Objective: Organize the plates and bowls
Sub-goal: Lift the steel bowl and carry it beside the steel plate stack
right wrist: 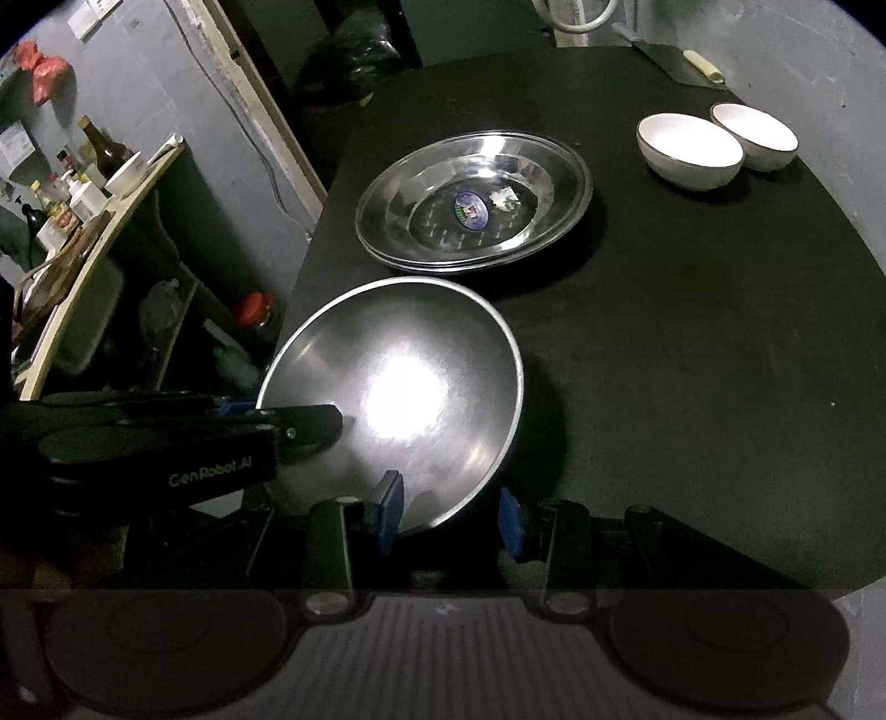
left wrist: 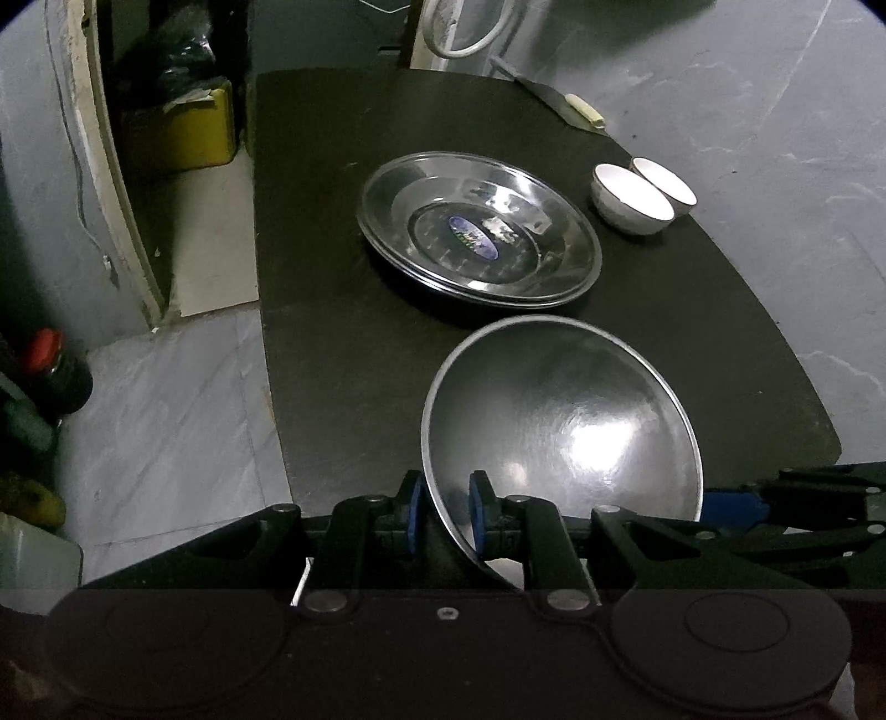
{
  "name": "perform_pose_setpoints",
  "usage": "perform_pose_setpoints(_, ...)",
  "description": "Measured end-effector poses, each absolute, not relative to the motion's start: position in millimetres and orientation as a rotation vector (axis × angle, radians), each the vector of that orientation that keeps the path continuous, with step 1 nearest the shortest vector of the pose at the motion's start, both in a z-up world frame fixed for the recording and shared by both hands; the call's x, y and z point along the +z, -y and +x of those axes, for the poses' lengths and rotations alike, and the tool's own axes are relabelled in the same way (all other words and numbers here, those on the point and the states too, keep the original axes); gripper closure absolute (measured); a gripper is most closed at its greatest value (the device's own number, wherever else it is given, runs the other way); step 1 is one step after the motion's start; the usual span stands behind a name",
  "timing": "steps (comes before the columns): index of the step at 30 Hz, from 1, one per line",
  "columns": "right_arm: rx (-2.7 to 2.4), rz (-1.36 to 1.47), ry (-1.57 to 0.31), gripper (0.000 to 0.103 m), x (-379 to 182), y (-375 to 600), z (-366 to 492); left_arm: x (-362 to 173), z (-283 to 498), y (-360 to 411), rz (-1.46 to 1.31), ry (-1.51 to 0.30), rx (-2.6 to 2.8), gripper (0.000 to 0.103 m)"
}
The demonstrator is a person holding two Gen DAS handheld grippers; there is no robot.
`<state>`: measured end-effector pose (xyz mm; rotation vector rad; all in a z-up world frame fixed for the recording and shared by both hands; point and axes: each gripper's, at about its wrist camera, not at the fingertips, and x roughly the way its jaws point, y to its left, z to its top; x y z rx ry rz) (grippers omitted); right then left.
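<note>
The shiny round steel bowl (left wrist: 559,421) is hanging tilted, its rim clenched by the left gripper (left wrist: 446,512) and straddled by the right gripper (right wrist: 448,512), near the stacked steel plates (left wrist: 479,232). Whether the right pads are pressing, I cannot tell. It is risking slipping, since the thin rim is slick.

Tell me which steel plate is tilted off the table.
The plain steel plate nearest the cameras, held by its rim; the stickered plate stack lies flat.

Black table top (left wrist: 664,343) ahead of the claw. A knife (left wrist: 545,94) with pale handle lies at its far edge, well beyond the claw. Yellow container (left wrist: 188,133) on the floor, far left. Red-capped jar (right wrist: 256,315) left of the claw, below table level. Shelf (right wrist: 99,232) at far left carries assorted bottles (right wrist: 83,183). White hose loop (left wrist: 470,39) beyond the table.
</note>
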<state>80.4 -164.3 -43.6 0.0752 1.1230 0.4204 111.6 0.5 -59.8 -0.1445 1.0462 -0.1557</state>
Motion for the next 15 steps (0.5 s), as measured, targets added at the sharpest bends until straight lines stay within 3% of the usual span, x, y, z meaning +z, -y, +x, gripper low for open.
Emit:
perform_pose_setpoints(9, 0.401, 0.071, -1.108, 0.056, -42.5, 163.9, 78.3, -60.8, 111.1, -4.8, -0.154, -1.040, -0.142, 0.075)
perform_pose_setpoints(15, 0.380, 0.079, -1.077, 0.051, -37.0, 168.1, 75.6, -52.4, 106.9, -6.4, -0.143, -1.008, -0.122, 0.057)
